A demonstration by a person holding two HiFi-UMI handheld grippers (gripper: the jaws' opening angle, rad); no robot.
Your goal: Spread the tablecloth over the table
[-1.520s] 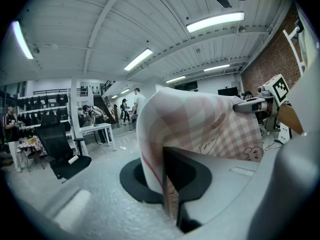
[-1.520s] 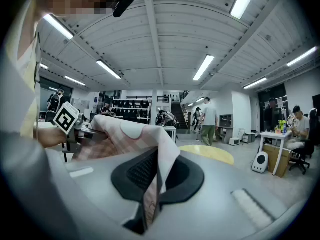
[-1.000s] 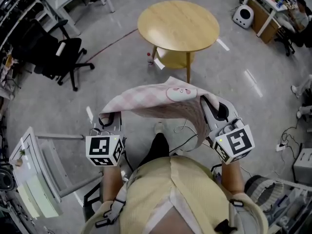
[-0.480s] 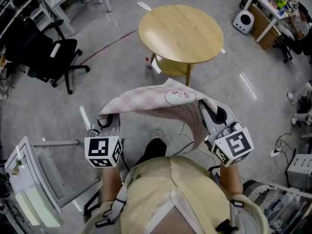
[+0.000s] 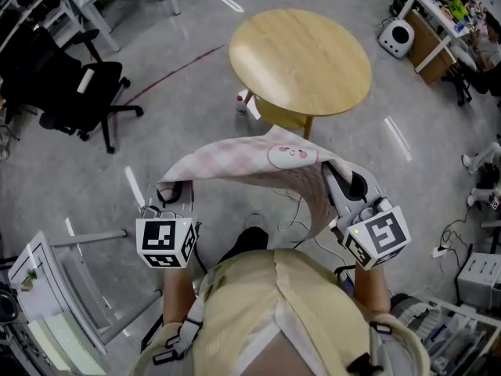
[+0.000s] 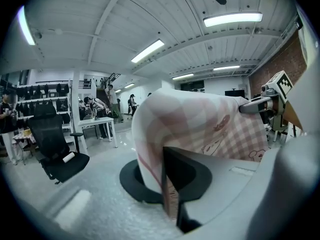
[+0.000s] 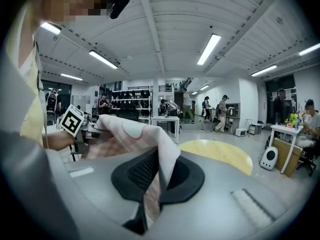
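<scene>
My left hand-held gripper (image 5: 173, 197) and right hand-held gripper (image 5: 342, 177) each clamp an edge of the pink checked tablecloth (image 5: 243, 165), held aloft between them. The round wooden tabletop (image 5: 301, 49) stands farther off, apart from it.

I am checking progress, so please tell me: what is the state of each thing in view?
table: top bare, uncovered
tablecloth: lifted, sagging in the air, not on the table
left gripper: jaws shut on tablecloth
right gripper: jaws shut on tablecloth
</scene>
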